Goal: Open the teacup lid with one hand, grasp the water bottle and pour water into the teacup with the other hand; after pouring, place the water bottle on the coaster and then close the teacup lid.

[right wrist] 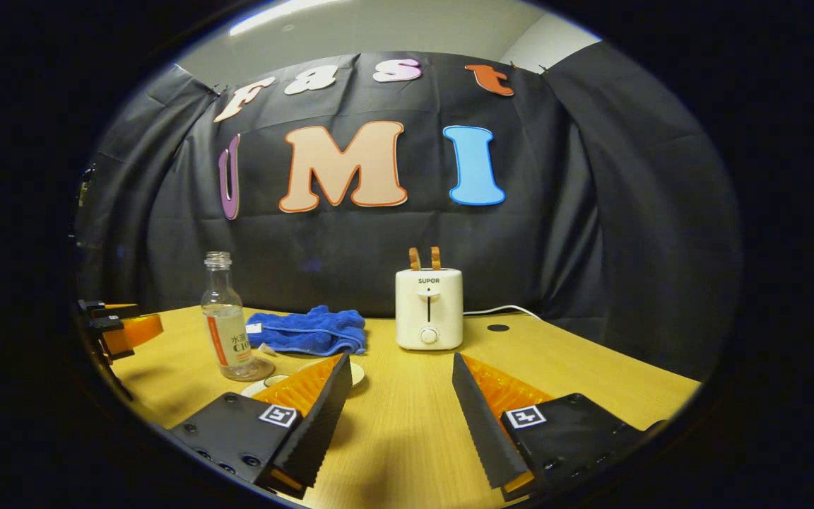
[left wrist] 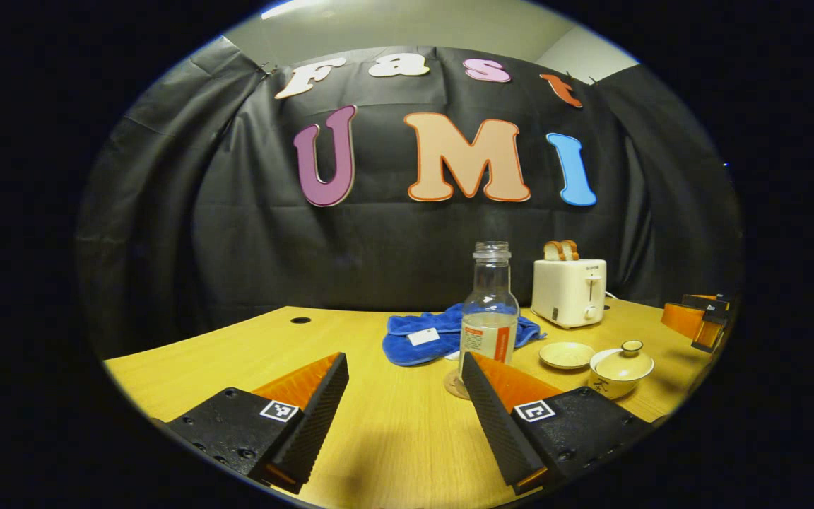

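Water bottle: a clear glass bottle (left wrist: 490, 311) with no cap, standing upright, partly filled with water, with a white and orange label low on its body. In your right gripper view it stands at the left (right wrist: 226, 322).
Coaster: a round brownish disc (left wrist: 455, 386) under the bottle's base; the bottle stands on it.
Teacup: a small cream cup (left wrist: 617, 375) with dark markings on its side, just right of the bottle in your left gripper view, resting on the surface.
Teacup lid: a domed cream lid (left wrist: 626, 360) with a small round knob, sitting closed on the cup.
Saucer: a shallow cream dish (left wrist: 567, 355) between the bottle and the cup, a little behind them.
Blue cloth: a crumpled towel (left wrist: 428, 332) with a white tag, lying behind and left of the bottle.
Toaster: a white toaster (right wrist: 428, 308) farther back, with two slices standing out of its slots.
Surface: light wood (left wrist: 393, 424), with a small dark hole (left wrist: 300, 320) toward the back.
Left hand-held gripper: yours (left wrist: 403, 403), fingers spread wide, nothing between them; the bottle stands just beyond its right finger.
Right hand-held gripper: yours (right wrist: 398, 406), fingers spread wide, holding nothing, pointed toward the toaster.
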A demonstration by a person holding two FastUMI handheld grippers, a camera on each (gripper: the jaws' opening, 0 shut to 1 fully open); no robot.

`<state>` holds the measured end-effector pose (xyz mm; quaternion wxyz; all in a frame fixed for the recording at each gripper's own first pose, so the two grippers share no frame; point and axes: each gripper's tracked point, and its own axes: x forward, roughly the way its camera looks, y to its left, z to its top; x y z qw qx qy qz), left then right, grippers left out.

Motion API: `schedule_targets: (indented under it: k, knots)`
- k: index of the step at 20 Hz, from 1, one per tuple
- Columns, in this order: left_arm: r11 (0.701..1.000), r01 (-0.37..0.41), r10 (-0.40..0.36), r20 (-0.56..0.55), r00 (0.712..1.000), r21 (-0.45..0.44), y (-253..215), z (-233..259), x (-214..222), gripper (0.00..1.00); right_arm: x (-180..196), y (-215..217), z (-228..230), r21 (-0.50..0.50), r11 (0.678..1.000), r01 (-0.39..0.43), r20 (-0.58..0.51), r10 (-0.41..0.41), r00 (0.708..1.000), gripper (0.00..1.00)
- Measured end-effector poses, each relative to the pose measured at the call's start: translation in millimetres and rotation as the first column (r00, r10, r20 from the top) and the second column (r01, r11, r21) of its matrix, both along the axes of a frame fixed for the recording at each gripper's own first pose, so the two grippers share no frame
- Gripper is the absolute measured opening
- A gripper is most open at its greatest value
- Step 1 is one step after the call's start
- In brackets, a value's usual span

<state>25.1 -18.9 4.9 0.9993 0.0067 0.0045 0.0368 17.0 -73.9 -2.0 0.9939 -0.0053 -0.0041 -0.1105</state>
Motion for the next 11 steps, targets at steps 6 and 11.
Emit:
schedule_targets:
  k: [6,11]
  knots:
    - [1.0,-0.005,0.005,-0.001,1.0,0.001,-3,2,-6,0.94,-2,-11,0,-0.002,0.998,0.057,0.001,-0.057,0.998,0.85]
    - [1.0,-0.004,0.004,-0.002,1.0,0.001,-2,3,-6,0.95,-4,-15,1,-0.002,0.997,0.075,0.002,-0.075,0.997,0.85]
